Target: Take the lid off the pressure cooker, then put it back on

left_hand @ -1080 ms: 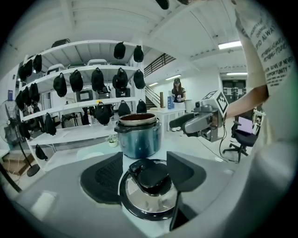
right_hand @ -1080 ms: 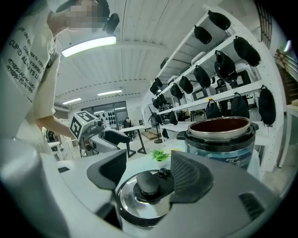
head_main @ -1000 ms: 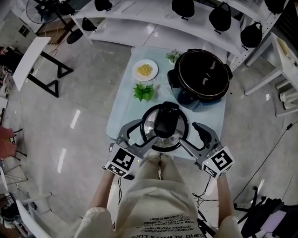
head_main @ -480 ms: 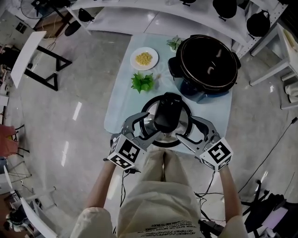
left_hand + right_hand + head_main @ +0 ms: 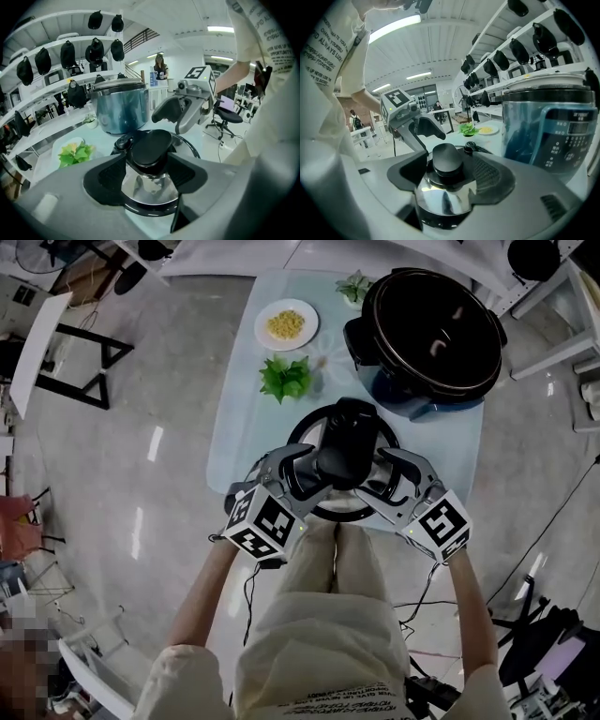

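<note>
The steel lid (image 5: 309,427) with its black knob (image 5: 345,454) hangs low over the near end of the table (image 5: 244,427). My left gripper (image 5: 314,470) grips it from the left and my right gripper (image 5: 384,474) from the right. In the left gripper view the pads (image 5: 108,176) press the dome on both sides below the knob (image 5: 151,147). The right gripper view shows the same hold on the lid (image 5: 443,197). The open pressure cooker (image 5: 431,329) stands at the back right with its dark pot bare. Whether the lid's rim touches the table I cannot tell.
A white plate of yellow kernels (image 5: 286,324) and a bunch of green leaves (image 5: 286,379) lie left of the cooker. Another small sprig (image 5: 354,287) sits behind them. Shelves with black bags (image 5: 96,49) run past the far end. The table's front edge is right under the lid.
Both grippers have sunk with the lid between them, toward the near end of the table. The hold on the lid looks the same throughout.
</note>
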A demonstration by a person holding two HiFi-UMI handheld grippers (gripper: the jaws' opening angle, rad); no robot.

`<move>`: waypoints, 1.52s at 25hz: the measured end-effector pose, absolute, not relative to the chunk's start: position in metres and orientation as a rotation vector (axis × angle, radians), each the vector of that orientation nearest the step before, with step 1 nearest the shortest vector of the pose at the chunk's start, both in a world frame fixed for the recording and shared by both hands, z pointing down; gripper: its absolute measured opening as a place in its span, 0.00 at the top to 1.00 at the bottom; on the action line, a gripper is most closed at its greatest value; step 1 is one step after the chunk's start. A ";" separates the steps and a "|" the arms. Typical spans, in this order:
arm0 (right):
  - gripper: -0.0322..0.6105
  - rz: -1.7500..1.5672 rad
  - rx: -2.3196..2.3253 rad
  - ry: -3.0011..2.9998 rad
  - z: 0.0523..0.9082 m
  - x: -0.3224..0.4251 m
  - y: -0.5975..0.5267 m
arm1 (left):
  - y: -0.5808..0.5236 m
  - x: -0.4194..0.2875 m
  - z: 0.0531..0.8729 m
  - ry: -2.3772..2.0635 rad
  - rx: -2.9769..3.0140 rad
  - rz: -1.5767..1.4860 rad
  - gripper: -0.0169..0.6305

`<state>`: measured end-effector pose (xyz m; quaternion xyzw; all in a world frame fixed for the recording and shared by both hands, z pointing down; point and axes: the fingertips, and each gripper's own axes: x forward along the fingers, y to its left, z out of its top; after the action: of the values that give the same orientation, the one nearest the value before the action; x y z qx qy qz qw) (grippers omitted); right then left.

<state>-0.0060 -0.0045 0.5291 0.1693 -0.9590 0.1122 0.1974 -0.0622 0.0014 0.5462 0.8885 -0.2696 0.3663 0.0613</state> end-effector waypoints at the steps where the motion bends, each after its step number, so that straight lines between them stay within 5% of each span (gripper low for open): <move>1: 0.51 0.317 0.469 -2.679 0.532 -0.007 -0.004 | 0.002 -0.061 0.549 -0.792 2.690 1.109 0.55; 38: 0.51 0.291 0.261 -2.550 0.569 -0.042 -0.006 | -0.003 -0.034 0.576 -0.017 2.881 1.243 0.55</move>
<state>-0.0418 -0.0058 0.5691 0.0973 -0.9497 0.1083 0.2773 -0.0344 -0.0027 0.5763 0.9181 -0.0055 0.3963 0.0020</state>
